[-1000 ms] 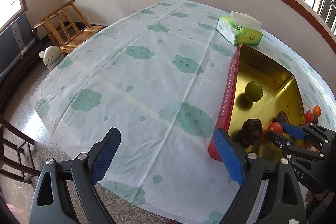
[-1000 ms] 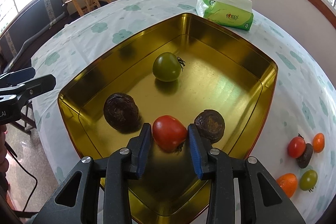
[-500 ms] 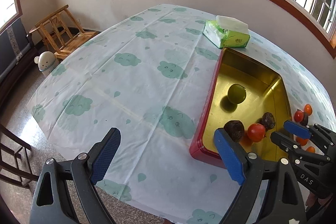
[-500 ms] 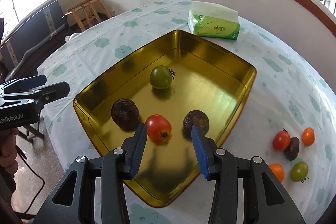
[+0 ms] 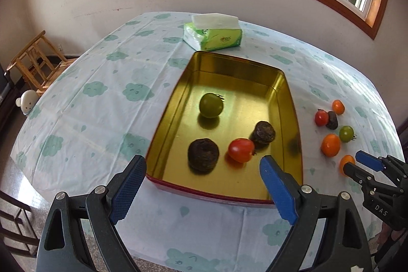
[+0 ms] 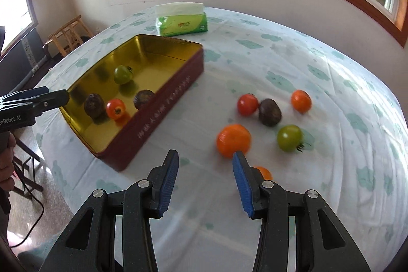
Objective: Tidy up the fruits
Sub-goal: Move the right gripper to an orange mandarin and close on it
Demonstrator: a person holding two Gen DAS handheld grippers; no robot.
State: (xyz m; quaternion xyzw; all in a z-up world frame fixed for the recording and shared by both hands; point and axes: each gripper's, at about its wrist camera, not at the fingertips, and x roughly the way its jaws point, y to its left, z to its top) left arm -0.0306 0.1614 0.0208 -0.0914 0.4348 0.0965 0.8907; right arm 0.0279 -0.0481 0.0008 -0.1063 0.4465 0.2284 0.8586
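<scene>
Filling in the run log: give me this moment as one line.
left gripper: open, empty | right gripper: open, empty, over cloth | tin: four fruits inside | six fruits on the tablecloth

- Gold-lined tin tray (image 5: 293,103), dark red outside, holds four fruits: green tomato (image 5: 210,105) at 12 o'clock, red tomato (image 5: 241,150) at 5, and two dark wrinkled fruits, apart, at 7 (image 5: 203,154) and 3 (image 5: 264,133).
- Six loose fruits (image 6: 233,140) lie clustered on the cloth at the tray's 3 o'clock.

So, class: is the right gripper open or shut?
Open. The right gripper has its blue fingers spread wide, nothing between them, above the tablecloth.
</scene>
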